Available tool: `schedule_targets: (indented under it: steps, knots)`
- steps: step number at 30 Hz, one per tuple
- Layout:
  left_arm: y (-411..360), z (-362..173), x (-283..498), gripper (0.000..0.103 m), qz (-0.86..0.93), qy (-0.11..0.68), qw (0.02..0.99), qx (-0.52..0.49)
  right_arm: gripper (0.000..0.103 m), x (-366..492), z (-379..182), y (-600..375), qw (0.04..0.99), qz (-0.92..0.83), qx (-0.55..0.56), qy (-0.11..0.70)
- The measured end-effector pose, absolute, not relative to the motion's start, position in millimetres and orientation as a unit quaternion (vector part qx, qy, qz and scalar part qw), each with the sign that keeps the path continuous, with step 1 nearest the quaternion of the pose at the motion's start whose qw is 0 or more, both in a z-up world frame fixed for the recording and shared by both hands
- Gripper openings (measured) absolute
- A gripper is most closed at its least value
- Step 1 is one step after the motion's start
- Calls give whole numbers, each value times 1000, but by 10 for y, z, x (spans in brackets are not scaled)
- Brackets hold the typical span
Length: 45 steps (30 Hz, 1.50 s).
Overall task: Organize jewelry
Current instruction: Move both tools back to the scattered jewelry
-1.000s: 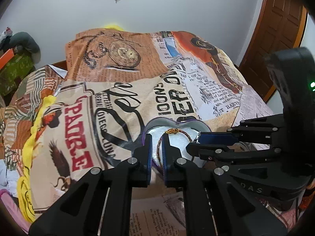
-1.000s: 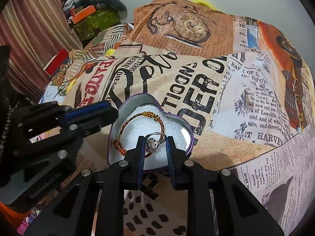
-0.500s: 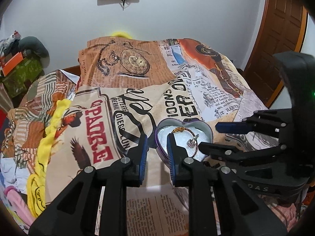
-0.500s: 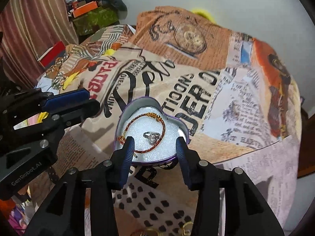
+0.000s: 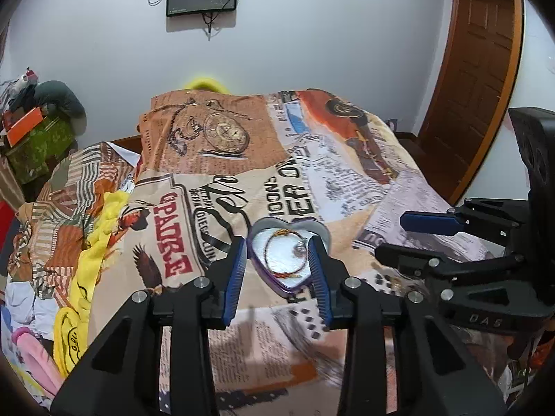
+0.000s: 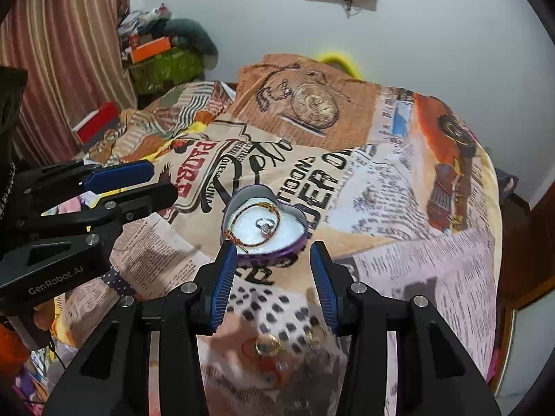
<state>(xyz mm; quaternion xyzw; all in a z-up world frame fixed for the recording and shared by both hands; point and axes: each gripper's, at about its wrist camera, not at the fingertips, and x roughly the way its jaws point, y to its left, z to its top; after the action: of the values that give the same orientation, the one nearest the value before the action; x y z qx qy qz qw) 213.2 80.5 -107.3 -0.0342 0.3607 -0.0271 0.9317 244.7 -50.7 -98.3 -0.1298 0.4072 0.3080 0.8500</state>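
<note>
A purple heart-shaped tin [image 5: 321, 234] [image 6: 242, 194] with white lining sits on the bed. Inside it lie a red-and-gold thread bracelet [image 5: 266, 254] [image 6: 269, 205] and a silver ring [image 5: 298, 248] [image 6: 264, 224]. My left gripper [image 5: 276, 246] [image 6: 152, 183] hovers above and short of the tin, its jaws opening, with nothing between them. To the tin's right, my right gripper [image 6: 273, 248] [image 5: 395, 237] also hangs open and empty above the tin's near edge. A gold ring [image 6: 267, 345] and small earrings [image 6: 314, 334] lie loose on the cover under the right gripper.
A printed newspaper-style bedspread [image 5: 242, 180] covers the bed. Yellow cloth [image 5: 93, 242] is bunched along its left side. A red box [image 6: 99, 121], stacked boxes [image 6: 156, 59] and a striped curtain [image 6: 62, 34] stand left. A wooden door [image 5: 478, 69] is at right.
Both grippers opened, let go of the bracelet and the ring inside the tin, and rose back away from it. The jewelry now lies free on the white lining.
</note>
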Motion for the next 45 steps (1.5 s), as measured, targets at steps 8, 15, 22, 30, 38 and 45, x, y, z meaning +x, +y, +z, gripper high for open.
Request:
schedule_targets:
  steps: [8,15,22,30,38,45]
  knots:
    - [548,-1184,2031,37,-50,380,923,-32,40,2340,-981,-877,859,286,-109,410]
    - [330,-1444,2038,37,-75,414,907,-30,40,2292,-1087,-1168,858,271,-100,425]
    - [143,-1700,2117,37,-91,444,891,-17,40,2259,-1424,-1206,834,276,-124,461]
    - [92,-1850,2196,37,-103,465,879,-16,40,2302,-1681,-1188,816,298,-122,480]
    - [105,-1888,2256,37,-105,469,876,-23,39,2251,-1702,-1105,817,322,-136,459]
    - [18,-1873,2334,37,-110,467,877,-15,20,2247,-1717,-1088,819,325,-130,454]
